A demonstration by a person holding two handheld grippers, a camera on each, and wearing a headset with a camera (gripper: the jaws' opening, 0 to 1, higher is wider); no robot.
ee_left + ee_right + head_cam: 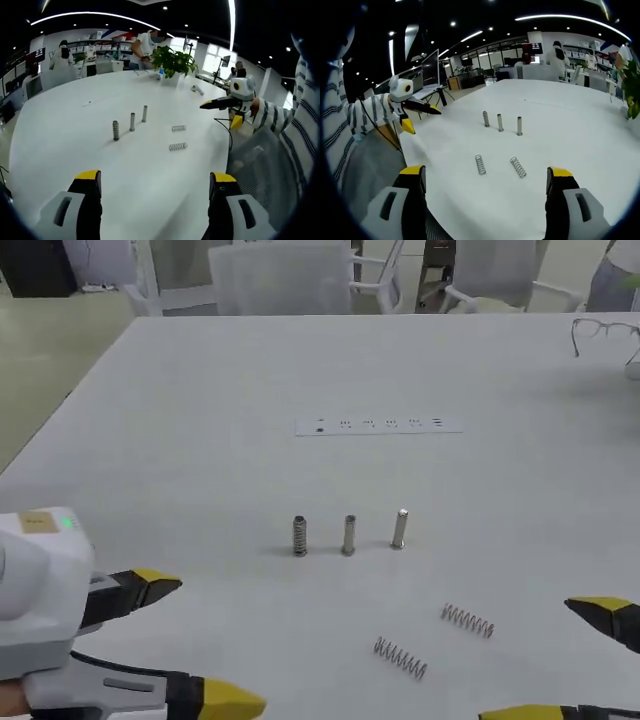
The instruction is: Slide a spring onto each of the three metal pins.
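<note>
pins (348, 535) on white office table (200, 420)

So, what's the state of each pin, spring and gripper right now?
Left pin (head view): upright, spring on it.
Middle pin: upright, bare.
Right pin: upright, bare.
Near spring: loose, lying flat.
Far spring: loose, lying flat.
Left gripper: open, empty.
Right gripper: open, empty.

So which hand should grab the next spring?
Right, probably. Both loose springs lie close in front of the right gripper, whose jaws stand open. The left gripper is open too, but farther from them.
</note>
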